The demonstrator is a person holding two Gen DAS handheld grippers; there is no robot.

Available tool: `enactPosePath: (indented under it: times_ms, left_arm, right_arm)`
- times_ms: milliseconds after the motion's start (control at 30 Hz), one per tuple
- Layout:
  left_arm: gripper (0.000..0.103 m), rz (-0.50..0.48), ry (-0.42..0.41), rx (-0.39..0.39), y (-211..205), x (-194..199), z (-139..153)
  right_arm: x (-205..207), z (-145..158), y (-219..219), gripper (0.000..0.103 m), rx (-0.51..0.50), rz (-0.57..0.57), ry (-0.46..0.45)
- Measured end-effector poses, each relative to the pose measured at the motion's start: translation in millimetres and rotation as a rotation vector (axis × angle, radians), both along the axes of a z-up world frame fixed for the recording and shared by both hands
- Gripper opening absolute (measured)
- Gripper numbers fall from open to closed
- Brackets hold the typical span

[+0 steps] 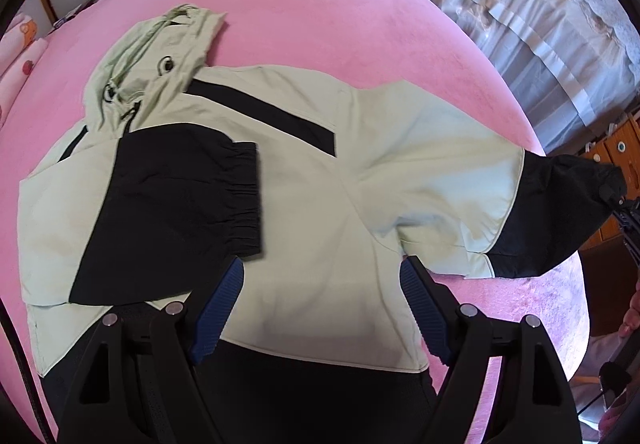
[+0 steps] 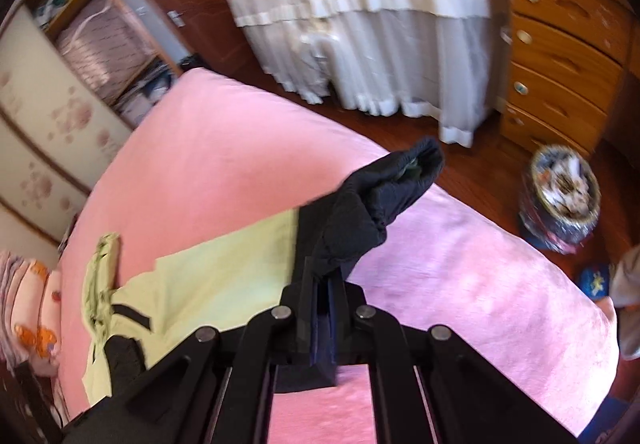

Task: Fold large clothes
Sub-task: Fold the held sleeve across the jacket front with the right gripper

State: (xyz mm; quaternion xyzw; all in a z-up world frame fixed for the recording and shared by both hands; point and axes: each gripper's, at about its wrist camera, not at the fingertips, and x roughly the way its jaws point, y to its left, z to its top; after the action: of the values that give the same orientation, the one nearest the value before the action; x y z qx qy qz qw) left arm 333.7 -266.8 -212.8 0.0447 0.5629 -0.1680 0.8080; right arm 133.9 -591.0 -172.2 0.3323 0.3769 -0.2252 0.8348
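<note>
While the left gripper [image 1: 322, 284] hovers wide open over the jacket [image 1: 320, 172] on the bed [image 1: 320, 4], the right gripper [image 2: 328, 284] clamps its right sleeve [image 2: 360, 212]; drawers [image 2: 560, 56] stand far right.

The left wrist view looks down from close above the pale-green-and-black hooded jacket [image 1: 312, 180] toward its hood, while the right wrist view (lower, at the sleeve) faces across the shared pink plush bedspread [image 2: 224, 148] [image 1: 320, 4].
</note>
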Motion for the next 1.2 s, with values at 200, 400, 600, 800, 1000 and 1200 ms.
enactPosePath:
  times_ms: [200, 400, 600, 800, 1000, 1200]
  left_arm:
    - [0.079, 0.055, -0.024, -0.017, 36.2, 4.3, 12.3]
    - [0.079, 0.102, -0.034, -0.043, 71.7, 11.0, 21.4]
    - [0.079, 0.133, -0.002, -0.061, 107.1, 20.1, 21.9]
    - [0.079, 0.158, 0.028, -0.074, 137.9, 29.4, 17.3]
    - [0.079, 0.165, 0.065, -0.079, 154.5, 40.8, 5.7]
    - [0.079, 0.140, 0.093, -0.084, 149.0, 50.3, -5.3]
  right_arm:
    - [41.9, 28.5, 60.0, 0.003, -0.039, 0.200, -0.067]
    - [74.5, 34.1, 121.7, 0.003, 0.000, 0.346, -0.105]
    - [97.9, 21.6, 187.0, 0.003, 0.077, 0.499, -0.101]
    - [113.5, -4.3, 245.4, 0.003, 0.139, 0.615, -0.050]
    - [124.6, -49.4, 283.8, 0.004, 0.213, 0.665, 0.046]
    - [129.5, -81.4, 286.2, 0.011, 0.267, 0.649, 0.168]
